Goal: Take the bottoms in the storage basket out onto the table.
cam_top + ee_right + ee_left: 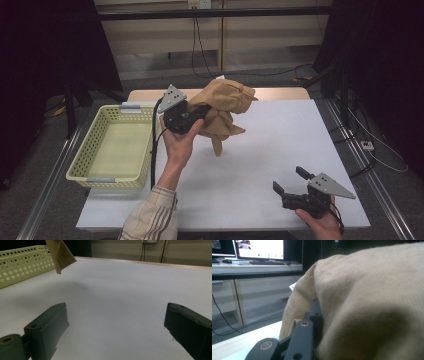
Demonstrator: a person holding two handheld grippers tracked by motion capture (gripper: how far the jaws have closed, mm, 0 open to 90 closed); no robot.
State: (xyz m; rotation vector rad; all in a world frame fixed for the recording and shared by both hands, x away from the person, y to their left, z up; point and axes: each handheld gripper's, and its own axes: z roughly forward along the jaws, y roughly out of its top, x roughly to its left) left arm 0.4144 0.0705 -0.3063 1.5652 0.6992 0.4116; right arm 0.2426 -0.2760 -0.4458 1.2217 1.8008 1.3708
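My left gripper has its jaw tips buried in the tan cloth, so can't tell how they sit on it. In the left gripper view the cloth runs off the top, right & bottom edges, blurred up close. In the right gripper view the basket is cut off at left, cloth corner at top.

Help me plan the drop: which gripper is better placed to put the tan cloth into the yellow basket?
Left. The left gripper is shut on the tan cloth, lifted beside the yellow basket. The right gripper is open and sits at the table's near right corner.
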